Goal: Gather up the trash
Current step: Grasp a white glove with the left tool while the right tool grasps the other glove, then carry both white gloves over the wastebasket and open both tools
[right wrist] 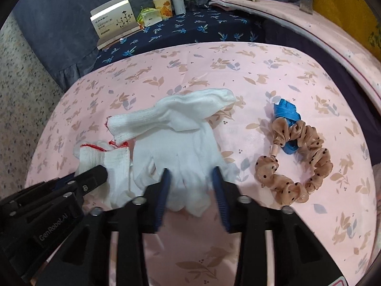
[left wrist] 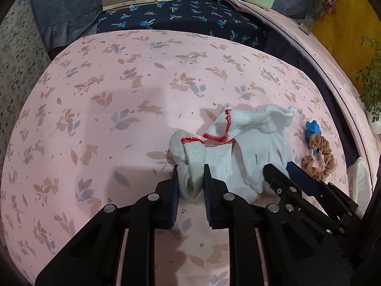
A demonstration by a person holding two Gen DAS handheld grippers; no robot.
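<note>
Pink rabbit-print cloth [left wrist: 119, 83] is carrying white knit gloves [left wrist: 262, 147]; the left gripper [left wrist: 190, 166] is pinching a red-trimmed cuff [left wrist: 207, 157], the right gripper [right wrist: 191, 170] is clamping glove fingers [right wrist: 188, 181]; only the right view is showing the tan dotted scrunchie [right wrist: 309, 162] whole.

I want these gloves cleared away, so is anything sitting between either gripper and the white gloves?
Nothing visible. The left gripper already has the crumpled glove between its fingers, and the right gripper has the flat glove. The scrunchie and blue ribbon lie off to the right, apart.
</note>
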